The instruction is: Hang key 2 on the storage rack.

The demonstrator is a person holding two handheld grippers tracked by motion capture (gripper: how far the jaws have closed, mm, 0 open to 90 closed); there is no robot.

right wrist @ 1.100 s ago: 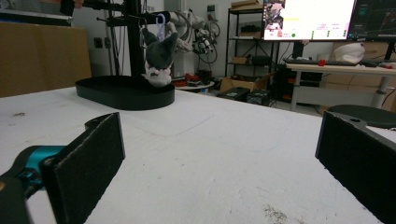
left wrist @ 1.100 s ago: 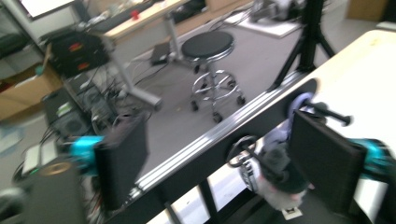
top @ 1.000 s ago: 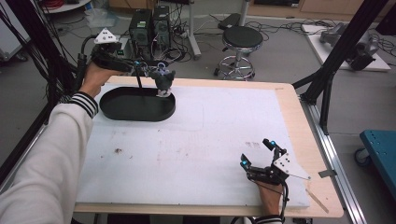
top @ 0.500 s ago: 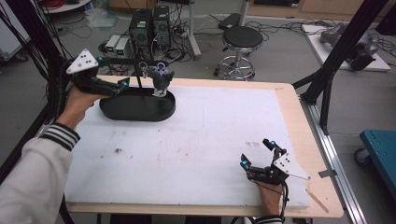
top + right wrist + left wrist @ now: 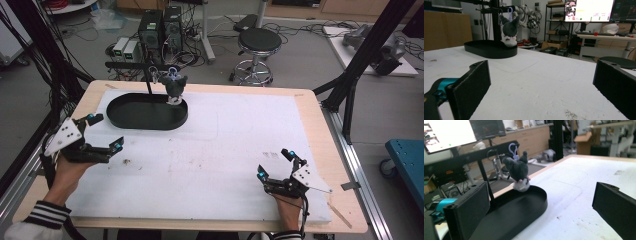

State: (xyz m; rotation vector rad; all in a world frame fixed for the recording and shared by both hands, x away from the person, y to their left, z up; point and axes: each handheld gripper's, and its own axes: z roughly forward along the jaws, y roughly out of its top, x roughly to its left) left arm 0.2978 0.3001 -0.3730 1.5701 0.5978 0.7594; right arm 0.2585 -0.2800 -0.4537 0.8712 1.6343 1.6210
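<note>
Plush keychain (image 5: pixel 174 86), a small dark grey toy with a pale face, hangs by its lilac loop from the bar of a black stand (image 5: pixel 148 80) at the upper left of the high view. Its lower end is just over the far rim of the oval black tray (image 5: pixel 126 120) that forms the base of the stand; I cannot tell if it touches the rim. Left gripper (image 5: pixel 105 134) is held at the left edge of the frame, below the tray and apart from it, with jaws spread wide and nothing between them. Right gripper (image 5: pixel 274 163) rests low at the lower right, well apart from the toy, also open and empty. To my eye the hanging is done (the loop sits on the bar, no claw near it), and little seems left except to bring both hands to rest on the white mat (image 5: pixel 225 145).
</note>
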